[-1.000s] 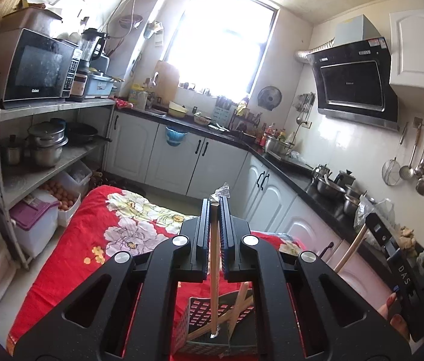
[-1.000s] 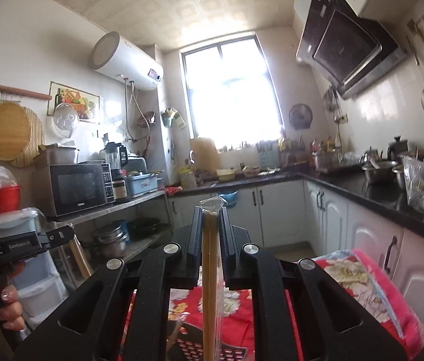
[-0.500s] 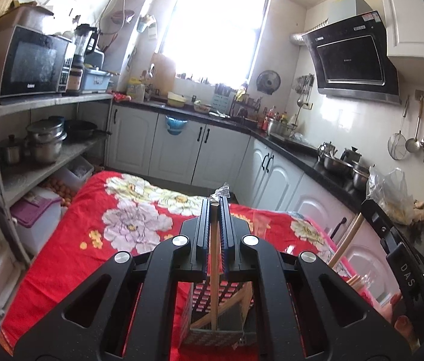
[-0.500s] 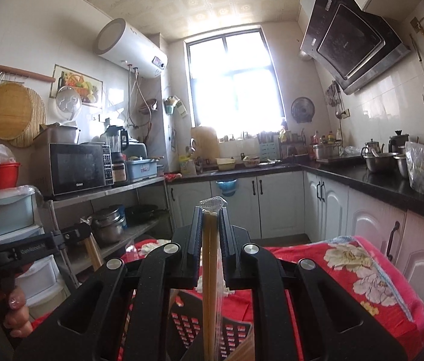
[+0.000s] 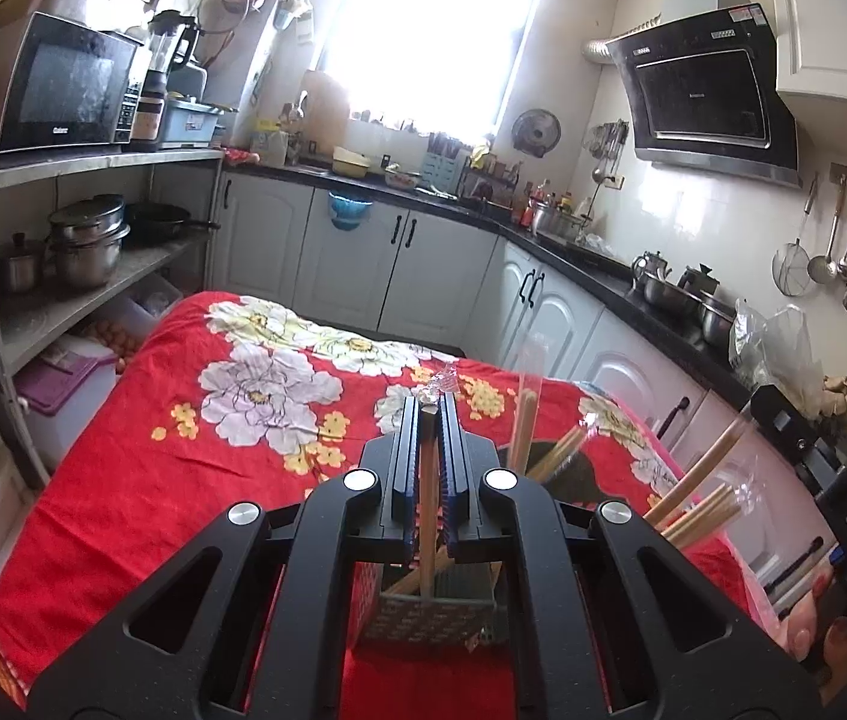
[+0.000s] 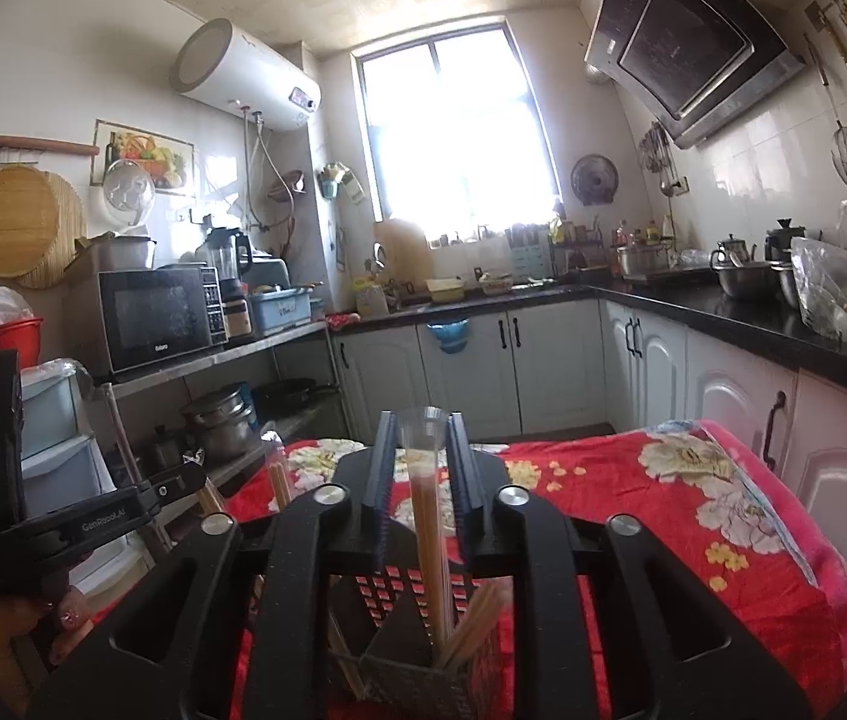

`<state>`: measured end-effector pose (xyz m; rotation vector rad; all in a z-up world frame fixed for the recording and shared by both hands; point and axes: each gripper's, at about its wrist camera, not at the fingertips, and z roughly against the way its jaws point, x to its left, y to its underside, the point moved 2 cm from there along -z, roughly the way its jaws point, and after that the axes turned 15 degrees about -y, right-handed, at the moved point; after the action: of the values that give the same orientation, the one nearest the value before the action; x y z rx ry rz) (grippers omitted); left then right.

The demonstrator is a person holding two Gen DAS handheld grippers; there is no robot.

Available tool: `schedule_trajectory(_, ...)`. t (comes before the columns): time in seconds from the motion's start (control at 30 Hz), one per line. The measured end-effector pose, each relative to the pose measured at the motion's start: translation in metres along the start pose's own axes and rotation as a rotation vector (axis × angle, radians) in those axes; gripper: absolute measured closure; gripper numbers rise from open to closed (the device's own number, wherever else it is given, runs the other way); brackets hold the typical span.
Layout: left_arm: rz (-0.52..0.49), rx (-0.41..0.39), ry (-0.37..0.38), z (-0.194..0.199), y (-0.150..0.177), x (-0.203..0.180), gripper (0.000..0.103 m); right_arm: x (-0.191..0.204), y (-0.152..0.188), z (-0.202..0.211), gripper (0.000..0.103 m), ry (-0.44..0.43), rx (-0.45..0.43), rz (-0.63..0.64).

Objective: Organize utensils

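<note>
Wooden chopsticks in clear sleeves going into the perforated grey holder [image 5: 432, 615] on the red floral cloth [image 5: 195, 450]: left gripper [image 5: 429, 414] clamped tight on one wrapped pair [image 5: 427, 498], tip down inside the holder; right gripper [image 6: 421, 438] jaws opening around its own pair [image 6: 426, 516], pads already clear, pair standing in the holder. Looks like the drop-in step; next likely needs left release, then lifting both straight up without snagging sleeves. Holder already has several more sleeved pairs leaning inside.
</note>
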<state>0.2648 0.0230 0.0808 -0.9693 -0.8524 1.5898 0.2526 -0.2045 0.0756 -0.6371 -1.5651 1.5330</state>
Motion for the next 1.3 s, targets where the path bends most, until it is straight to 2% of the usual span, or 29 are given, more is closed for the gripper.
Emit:
schedule_trajectory(0.1, -0.005, 0.012, 0.007, 0.0, 0.005, -0.001, 0.1, 0.003, 0.002, 0.004, 0.081, 0.002, 0.011, -0.001)
schedule_trajectory(0.2, -0.009, 0.022, 0.014, 0.001, 0.009, -0.001, 0.1, 0.005, 0.003, 0.009, 0.072, 0.008, 0.012, -0.001)
schedule_trajectory(0.33, -0.023, 0.032, 0.021, 0.004, 0.013, -0.003, 0.1, 0.01, 0.003, 0.021, 0.066, 0.014, 0.005, 0.003)
schedule_trajectory(0.57, -0.04, 0.058, 0.015, 0.012, 0.02, -0.002, 0.1, 0.011, 0.005, 0.041, 0.062, 0.038, 0.013, -0.016)
schedule_trajectory(0.8, -0.058, 0.074, 0.013, 0.023, 0.025, -0.001, 0.099, 0.016, 0.006, 0.063, 0.052, 0.06, 0.039, -0.019)
schedule_trajectory(0.93, -0.051, 0.083, 0.013, 0.029, 0.029, 0.0, 0.087, 0.016, 0.011, 0.076, 0.048, 0.072, 0.066, -0.025)
schedule_trajectory(1.03, -0.049, 0.089, 0.009, 0.032, 0.032, 0.001, 0.084, 0.015, 0.017, 0.086, 0.043, 0.082, 0.088, -0.025)
schedule_trajectory(1.1, -0.053, 0.087, 0.009, 0.037, 0.035, 0.0, 0.078, 0.014, 0.021, 0.094, 0.041, 0.087, 0.092, -0.037)
schedule_trajectory(1.13, -0.055, 0.084, 0.006, 0.039, 0.036, 0.0, 0.071, 0.013, 0.023, 0.096, 0.04, 0.088, 0.094, -0.044)
schedule_trajectory(1.3, -0.053, 0.094, 0.01, 0.049, 0.046, 0.002, 0.057, 0.008, 0.035, 0.109, 0.038, 0.1, 0.119, -0.08)
